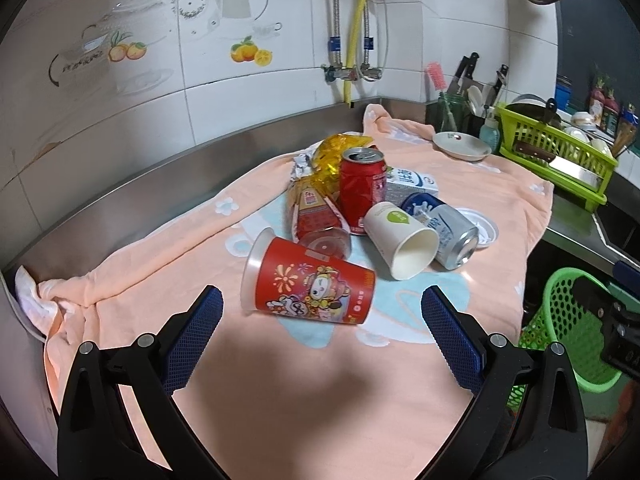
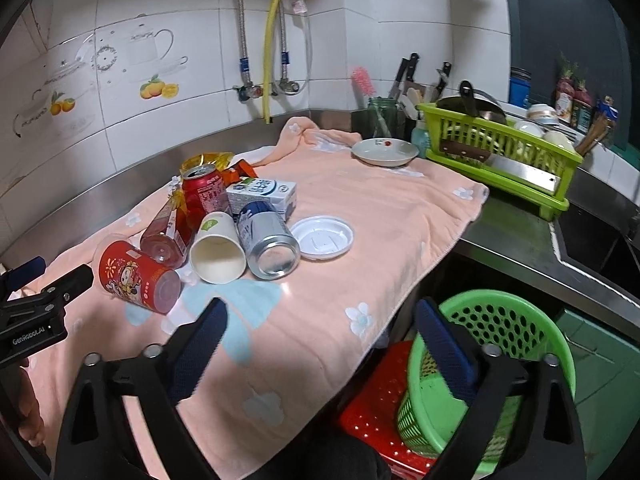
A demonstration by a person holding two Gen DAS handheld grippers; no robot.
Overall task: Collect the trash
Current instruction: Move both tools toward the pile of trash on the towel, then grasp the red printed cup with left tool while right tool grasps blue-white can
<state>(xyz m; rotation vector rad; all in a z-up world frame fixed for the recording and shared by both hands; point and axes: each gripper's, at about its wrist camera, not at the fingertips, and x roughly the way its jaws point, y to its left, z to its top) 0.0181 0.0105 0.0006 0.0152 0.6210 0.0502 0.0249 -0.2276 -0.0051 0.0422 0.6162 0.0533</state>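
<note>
A pile of trash lies on the peach towel (image 1: 280,360): a red printed cup (image 1: 316,286) on its side, a white paper cup (image 1: 404,240), a silver and blue can (image 1: 448,232), an upright red can (image 1: 362,188), a milk carton (image 1: 412,182), a white plastic lid (image 2: 322,237) and yellow wrappers (image 1: 340,150). My left gripper (image 1: 322,306) is open, just short of the red printed cup. My right gripper (image 2: 320,318) is open and empty over the towel's front right edge, beside the green mesh basket (image 2: 516,332) below the counter.
A white plate (image 2: 386,152) and a green dish rack (image 2: 496,156) with a cleaver stand at the back right. Knives and a brush jar stand behind them. A sink (image 2: 600,240) lies at the right. A red crate (image 2: 376,400) holds the basket.
</note>
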